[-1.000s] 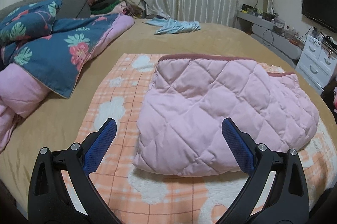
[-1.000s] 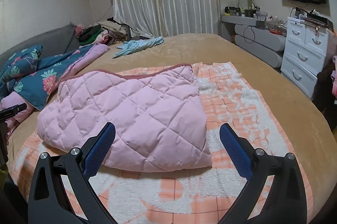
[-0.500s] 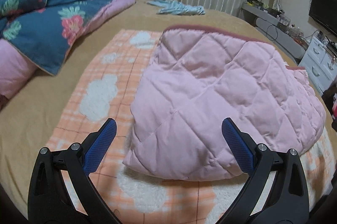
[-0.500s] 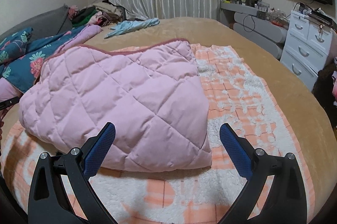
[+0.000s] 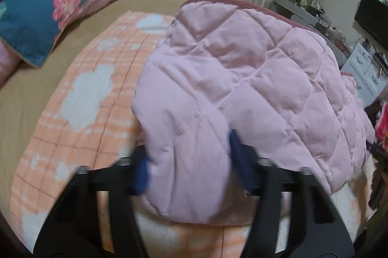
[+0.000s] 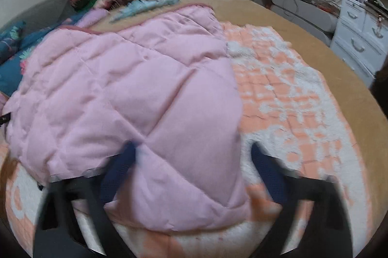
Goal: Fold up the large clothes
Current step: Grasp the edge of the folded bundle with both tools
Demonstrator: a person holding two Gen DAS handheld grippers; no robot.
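Both hand-held grippers met the near edge of the quilted pink jacket (image 5: 242,78) head-on, the garment lying straight ahead of each and stretching away toward the curtains. We took its long axis to run left to right across our front, so each hand had one near corner. Our left hand-held gripper (image 5: 194,158) sat at the left corner, its jaws partly drawn in, with a bulge of padding between the blue pads; whether they had clamped we could not tell through the blur. Our right hand-held gripper (image 6: 191,173) straddled the right corner, jaws wider: the left pad pressed into the cloth, the right pad apart from it over the blanket (image 6: 291,97). Neither hand looked nearer than the other.

The jacket lay on the orange check blanket on the bed (image 5: 29,93), already doubled into a puffy slab, diamond-stitched, with darker pink binding along the far edge. It looked thick and springy; we judged a shallow pinch likely to slip.
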